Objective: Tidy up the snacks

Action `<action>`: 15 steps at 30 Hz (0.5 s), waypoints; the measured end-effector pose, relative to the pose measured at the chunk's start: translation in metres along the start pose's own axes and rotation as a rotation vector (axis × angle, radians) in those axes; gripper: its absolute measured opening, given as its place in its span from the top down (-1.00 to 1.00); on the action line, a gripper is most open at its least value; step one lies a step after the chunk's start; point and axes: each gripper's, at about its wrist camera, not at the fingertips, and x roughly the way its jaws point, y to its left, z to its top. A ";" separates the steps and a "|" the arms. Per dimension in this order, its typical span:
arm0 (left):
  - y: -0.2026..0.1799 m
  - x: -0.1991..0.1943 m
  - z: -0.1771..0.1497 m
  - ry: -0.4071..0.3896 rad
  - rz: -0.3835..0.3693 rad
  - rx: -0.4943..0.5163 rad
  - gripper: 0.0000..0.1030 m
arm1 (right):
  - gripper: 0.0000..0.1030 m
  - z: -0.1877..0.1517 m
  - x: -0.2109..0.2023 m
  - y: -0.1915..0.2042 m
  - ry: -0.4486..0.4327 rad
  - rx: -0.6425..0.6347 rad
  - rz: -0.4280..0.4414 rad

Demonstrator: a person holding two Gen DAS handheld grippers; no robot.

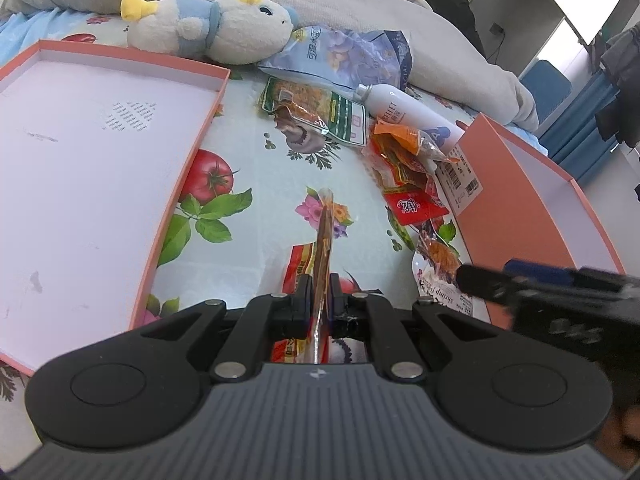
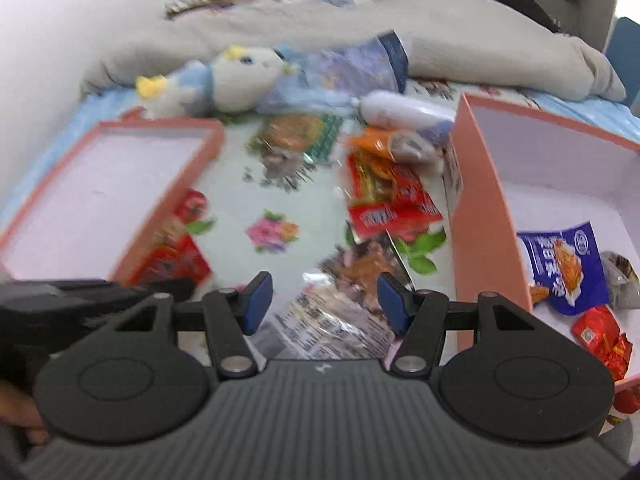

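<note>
My left gripper point(image 1: 320, 284) is shut on a thin orange-brown snack packet point(image 1: 324, 232), seen edge-on and held above the flowered bedsheet. Under it lies a red and yellow packet point(image 1: 299, 266). My right gripper point(image 2: 324, 292) is open and hovers over a clear shrimp snack packet point(image 2: 352, 276) beside the deep pink box point(image 2: 484, 208); nothing is pinched between its blue pads point(image 2: 256, 300). That box holds a blue packet point(image 2: 560, 264) and a red packet point(image 2: 600, 336). More red packets point(image 2: 384, 200) lie in a pile on the sheet.
A shallow pink lid point(image 1: 192, 148) lies to the left. At the back are a plush duck point(image 1: 208, 28), a blue-purple bag point(image 1: 344, 56), a green packet point(image 1: 316, 108), a white bottle point(image 1: 404, 110) and a grey blanket point(image 1: 460, 40). The picture from the right wrist is blurred.
</note>
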 end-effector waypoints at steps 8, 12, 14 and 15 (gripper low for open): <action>0.000 -0.002 -0.003 0.000 0.004 -0.007 0.84 | -0.71 -0.014 0.024 -0.006 0.011 0.018 -0.092; -0.001 -0.001 -0.003 0.001 0.003 -0.005 0.84 | -0.71 -0.019 0.036 -0.004 0.023 0.009 -0.116; -0.001 -0.001 -0.004 0.002 0.003 -0.003 0.84 | -0.70 -0.022 0.043 -0.004 0.033 0.013 -0.125; -0.002 -0.001 -0.004 0.002 0.004 -0.003 0.84 | -0.71 -0.023 0.047 -0.003 0.039 0.005 -0.127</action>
